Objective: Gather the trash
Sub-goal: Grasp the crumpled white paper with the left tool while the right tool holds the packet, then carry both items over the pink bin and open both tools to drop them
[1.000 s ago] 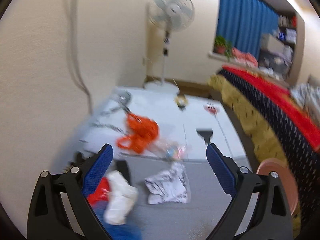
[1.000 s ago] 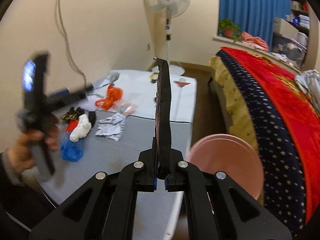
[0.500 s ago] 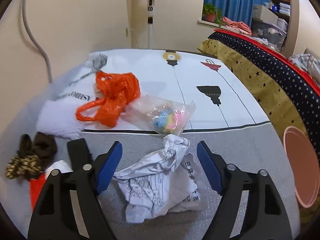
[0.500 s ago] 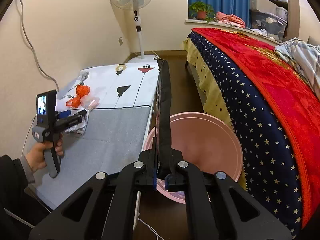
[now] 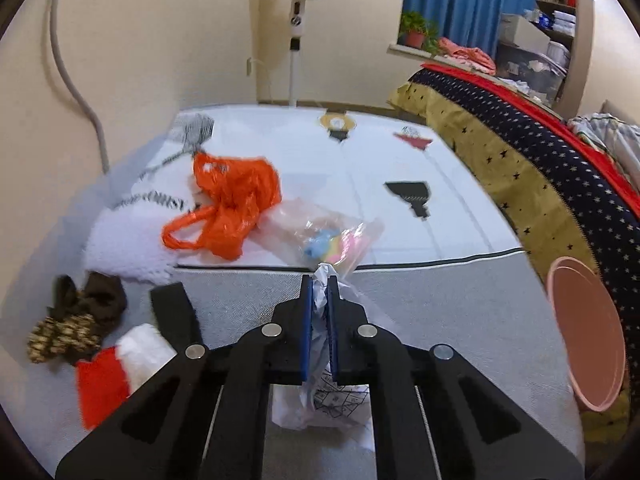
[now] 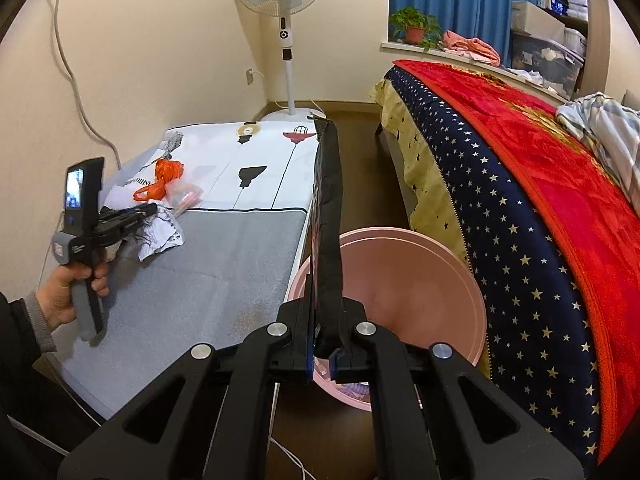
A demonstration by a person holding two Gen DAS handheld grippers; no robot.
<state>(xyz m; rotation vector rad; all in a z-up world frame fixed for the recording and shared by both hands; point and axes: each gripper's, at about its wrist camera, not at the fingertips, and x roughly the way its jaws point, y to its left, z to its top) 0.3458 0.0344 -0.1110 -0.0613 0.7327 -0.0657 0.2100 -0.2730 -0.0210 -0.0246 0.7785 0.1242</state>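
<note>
Left gripper [image 5: 319, 308] pinches the crumpled paper [image 6: 160, 231], right gripper [image 6: 325, 344] clamps a black strip [image 6: 328, 220]; orange bag [image 5: 232, 204] and candy wrapper [image 5: 328, 236] aren't in the pink bin [image 6: 420, 280] yet.

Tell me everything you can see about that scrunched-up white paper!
The crumpled paper is white, wrinkled, printed with small black text and line drawings. The left tool is shut on its upper fold, so a tuft pokes up between the blue pads. Its lower part rests on the grey mat, near the clear plastic bag.

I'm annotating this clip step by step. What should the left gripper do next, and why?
Probably lift and carry right: the left gripper is shut on the crumpled paper, which looks still on the grey mat, and the pink bin sits beyond its edge.
</note>
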